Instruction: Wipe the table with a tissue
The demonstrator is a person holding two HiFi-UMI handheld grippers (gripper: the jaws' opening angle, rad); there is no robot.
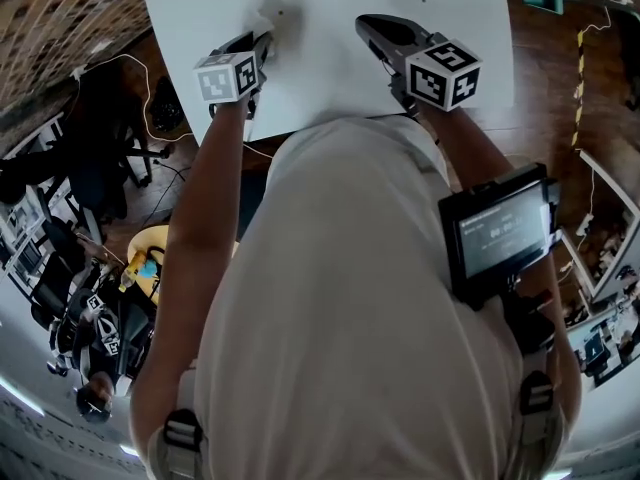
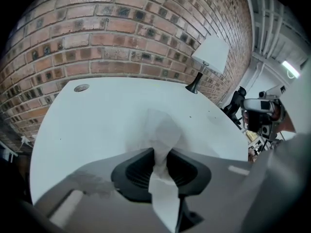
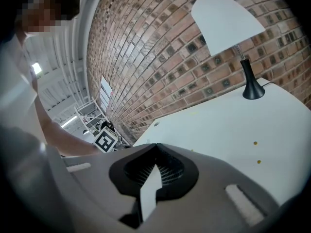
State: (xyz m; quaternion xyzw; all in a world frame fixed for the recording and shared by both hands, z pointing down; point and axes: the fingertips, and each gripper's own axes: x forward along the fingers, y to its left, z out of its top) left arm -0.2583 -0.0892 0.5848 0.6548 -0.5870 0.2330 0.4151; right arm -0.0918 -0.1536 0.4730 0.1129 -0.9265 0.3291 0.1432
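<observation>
Brick wall [image 2: 121, 42]: it stands behind the far edge of the worktop and fills the top of both tool views.
Worktop [image 1: 330, 58]: a white slab, mostly bare, with a small round fitting near its far left corner in the left tool view.
Person [image 1: 350, 298]: seen from above in a light shirt, with both forearms reaching over the near edge of the worktop. A dark screen unit [image 1: 500, 233] is strapped on the right forearm.
Lamp [image 3: 228, 18]: a white shade on a thin stem with a black base, upright at the far right of the worktop.
Right tool [image 1: 368, 23]: it hovers over the right half of the worktop with its tips closed together. Nothing is caught between them.
Left tool [image 1: 265, 40]: it is angled down over the left half of the worktop, well apart from the right tool. Its jaws are clamped on the tissue.
Tissue [image 2: 163, 130]: white and crumpled, pinched between the left tool's jaws. A bunch sticks out ahead over the worktop and a tail hangs back behind the jaws. Whether it presses on the surface cannot be told.
Specks [image 3: 254, 143]: two small yellowish dots on the worktop near the right tool.
</observation>
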